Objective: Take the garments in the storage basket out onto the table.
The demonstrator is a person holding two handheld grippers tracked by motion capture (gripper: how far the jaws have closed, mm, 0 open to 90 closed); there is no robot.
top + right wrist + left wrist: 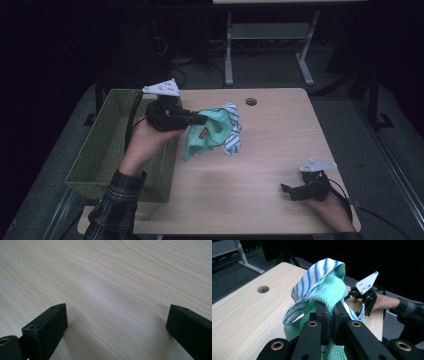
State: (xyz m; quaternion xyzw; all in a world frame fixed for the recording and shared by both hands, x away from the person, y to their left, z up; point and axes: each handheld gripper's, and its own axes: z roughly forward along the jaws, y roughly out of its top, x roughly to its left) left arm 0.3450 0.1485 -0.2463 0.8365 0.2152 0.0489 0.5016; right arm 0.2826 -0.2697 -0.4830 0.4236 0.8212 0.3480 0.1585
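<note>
The cloth bundle (212,131) hangs left of centre in the high view, lifted off the table (270,165) and pinched by the left gripper (200,119), whose jaws are clamped together on the fabric. That view counts two cloths in the bundle: one mint-green piece with a small orange tag, and one white piece with blue stripes (232,135) trailing at its right side. It also gives what neither gripper camera offers: one green woven basket (100,150) at the left edge of the table, one round hole (251,102) in the tabletop near the upper middle, and a plaid sleeve at the lower left.

The left gripper view brings the grip close. In the lower middle of that frame the two black jaws press the green waffle-weave cloth (329,290) between them, while the striped cloth (317,277) arches over it like a hood. The tabletop hole (263,289) sits at the left, and the right gripper (352,293) shows at the right, resting in a hand on the far edge of the table.

The right gripper view looks low along bare pale wood (112,285); its two jaws stand wide apart at the lower corners, nothing between them. In the high view this gripper (285,190) lies at the lower right, well apart from the bundle.
</note>
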